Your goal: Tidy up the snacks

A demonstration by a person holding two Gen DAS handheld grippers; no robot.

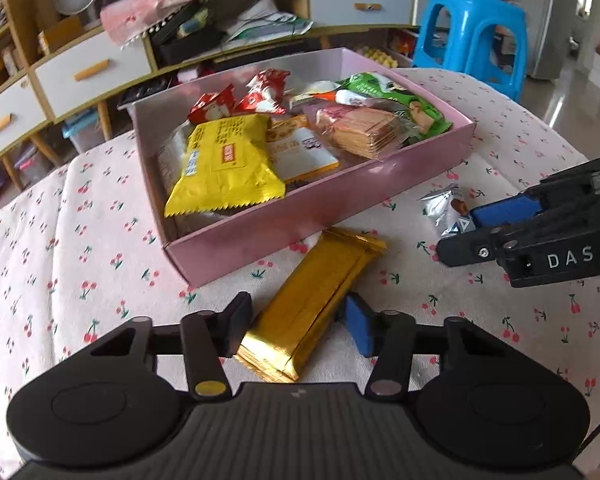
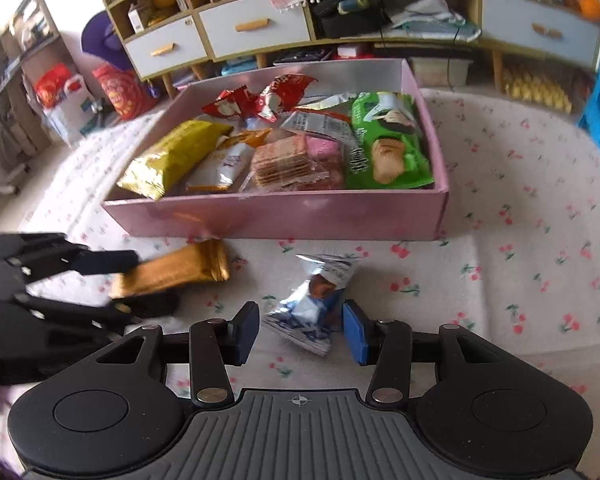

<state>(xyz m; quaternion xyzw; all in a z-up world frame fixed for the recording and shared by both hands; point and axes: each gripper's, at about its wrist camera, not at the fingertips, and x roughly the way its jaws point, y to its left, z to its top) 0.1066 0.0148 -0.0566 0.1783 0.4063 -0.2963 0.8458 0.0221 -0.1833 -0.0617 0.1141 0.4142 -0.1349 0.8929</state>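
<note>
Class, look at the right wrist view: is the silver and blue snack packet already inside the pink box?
No, the silver and blue snack packet lies on the cherry-print cloth in front of the pink box, between the right gripper fingers.

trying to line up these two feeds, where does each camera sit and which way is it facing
Left wrist: sits on the left gripper, looking forward and down along its fingers at the gold wafer pack between them and the pink box; the right gripper enters at the right.
Right wrist: sits on the right gripper, facing down at the silver-blue snack packet between its fingers; the left gripper shows at the left.
Shared: box, both packets, cherry-print cloth.
</note>
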